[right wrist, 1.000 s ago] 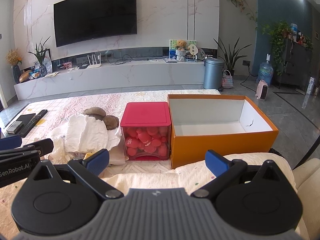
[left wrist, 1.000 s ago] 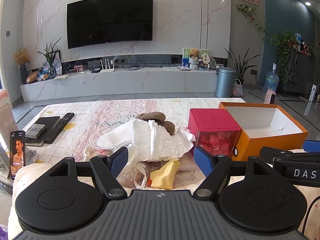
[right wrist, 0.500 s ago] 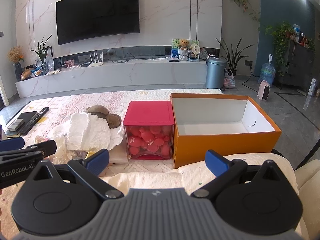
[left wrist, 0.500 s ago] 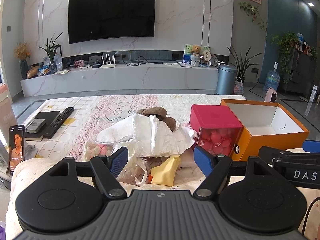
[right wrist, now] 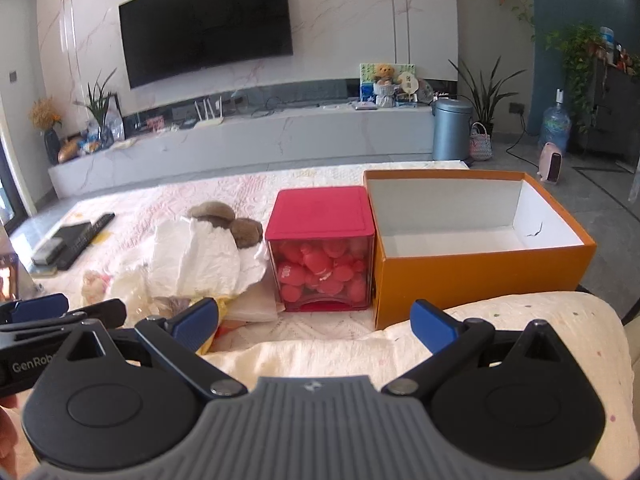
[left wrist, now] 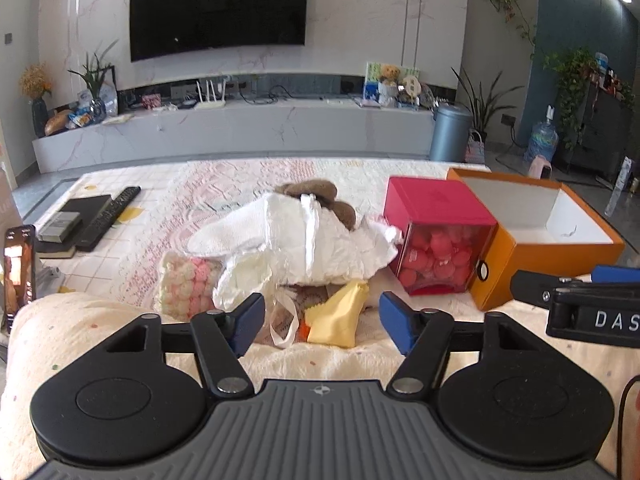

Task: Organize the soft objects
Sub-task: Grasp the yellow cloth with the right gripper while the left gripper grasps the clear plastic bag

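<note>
Soft objects (left wrist: 304,248) lie heaped on the table (left wrist: 224,184) ahead of you, near the middle of its near edge, and nothing is in either grasp. Your left gripper (left wrist: 322,320) has its jaws spread wide and bare, hovering over the cream blanket (left wrist: 340,360) that covers the near edge; the yellow cloth (left wrist: 336,312) and a clear plastic bag (left wrist: 280,320) sit just beyond the gap between its fingers. Your right gripper (right wrist: 314,326) is likewise released and holding nothing, aimed at the red-lidded box (right wrist: 322,248).

Further out, the white crumpled fabric (left wrist: 312,236) tops the pile, with a brown plush (left wrist: 320,196) behind it toward the far edge and a pink-and-cream knitted piece (left wrist: 188,284) at the pile's left side. The red-lidded box, filled with red balls, stands just right of the pile, touching the open orange box (right wrist: 476,268) toward the table's right edge. Near the left edge lie a remote (left wrist: 108,218) and a dark book (left wrist: 76,216).
</note>
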